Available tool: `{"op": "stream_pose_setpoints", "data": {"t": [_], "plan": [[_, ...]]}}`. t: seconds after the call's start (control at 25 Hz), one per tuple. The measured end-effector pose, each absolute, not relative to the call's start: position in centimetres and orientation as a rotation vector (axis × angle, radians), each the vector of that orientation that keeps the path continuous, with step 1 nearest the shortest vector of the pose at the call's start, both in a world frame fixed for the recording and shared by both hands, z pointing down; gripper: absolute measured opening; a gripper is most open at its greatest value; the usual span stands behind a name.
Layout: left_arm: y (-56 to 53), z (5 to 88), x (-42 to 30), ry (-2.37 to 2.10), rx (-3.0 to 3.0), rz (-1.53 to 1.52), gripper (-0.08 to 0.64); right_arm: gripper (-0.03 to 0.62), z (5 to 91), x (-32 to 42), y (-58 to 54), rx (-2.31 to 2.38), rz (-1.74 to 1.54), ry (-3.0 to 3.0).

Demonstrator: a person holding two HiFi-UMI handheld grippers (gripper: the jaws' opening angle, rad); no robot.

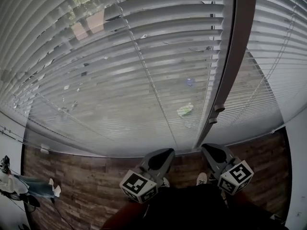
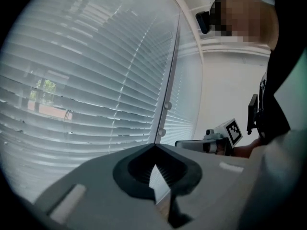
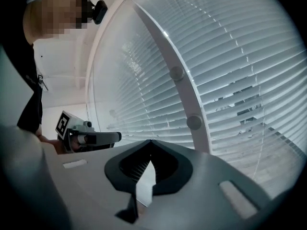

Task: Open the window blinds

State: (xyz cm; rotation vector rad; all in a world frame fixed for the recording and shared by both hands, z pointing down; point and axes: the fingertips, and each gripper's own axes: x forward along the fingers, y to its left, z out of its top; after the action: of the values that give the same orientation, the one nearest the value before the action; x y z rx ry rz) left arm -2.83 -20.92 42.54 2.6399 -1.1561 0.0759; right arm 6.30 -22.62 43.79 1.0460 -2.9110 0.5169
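Note:
White slatted blinds hang over the wide window, slats tilted so the ground outside shows through. A second blind covers the pane to the right of the brown upright frame post, which carries two round knobs. Below the blinds, my left gripper and right gripper point at the window's bottom edge, apart from it. Both are shut with nothing held. In the left gripper view the left gripper faces the blinds; in the right gripper view the right gripper faces the post.
A lift cord runs down the middle of the left blind. Wood-plank floor lies under the window, with my shoes by the grippers. Another person's legs show at the far left. A white wall stands on the right.

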Motion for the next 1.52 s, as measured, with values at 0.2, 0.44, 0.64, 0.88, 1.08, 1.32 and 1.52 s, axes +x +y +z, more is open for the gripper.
{"op": "stream_pose_setpoints", "data": {"t": [0.2, 0.44, 0.64, 0.88, 1.08, 1.32, 1.52], "plan": [[-19.9, 43.1, -6.2, -1.108, 2.666, 0.065, 0.0, 0.026, 44.8, 3.0, -21.5, 1.111, 0.495, -2.898], [-20.3, 42.4, -9.0, -1.114, 2.681, 0.066, 0.0, 0.026, 43.0, 1.3, -22.0, 1.172, 0.414, -2.906], [-20.2, 41.6, -9.4, -1.108, 2.695, 0.012, 0.0, 0.026, 40.1, 2.1, -22.6, 1.228, 0.309, -2.892], [-19.5, 41.8, -9.6, -1.112, 2.69, 0.005, 0.0, 0.028, 36.3, 6.1, -24.6, 1.451, 0.144, -2.802], [-19.9, 41.9, -9.7, -1.133, 2.709, -0.029, 0.0, 0.081, 34.4, 8.7, -27.1, 1.556, -0.062, -2.688], [-19.1, 41.6, -9.9, -1.142, 2.695, -0.008, 0.0, 0.132, 31.9, 10.3, -28.2, 1.635, -0.22, -2.55], [-19.1, 41.0, -9.8, -1.142, 2.706, -0.004, 0.0, 0.164, 31.9, 9.7, -29.2, 1.666, -0.203, -2.511]]}}
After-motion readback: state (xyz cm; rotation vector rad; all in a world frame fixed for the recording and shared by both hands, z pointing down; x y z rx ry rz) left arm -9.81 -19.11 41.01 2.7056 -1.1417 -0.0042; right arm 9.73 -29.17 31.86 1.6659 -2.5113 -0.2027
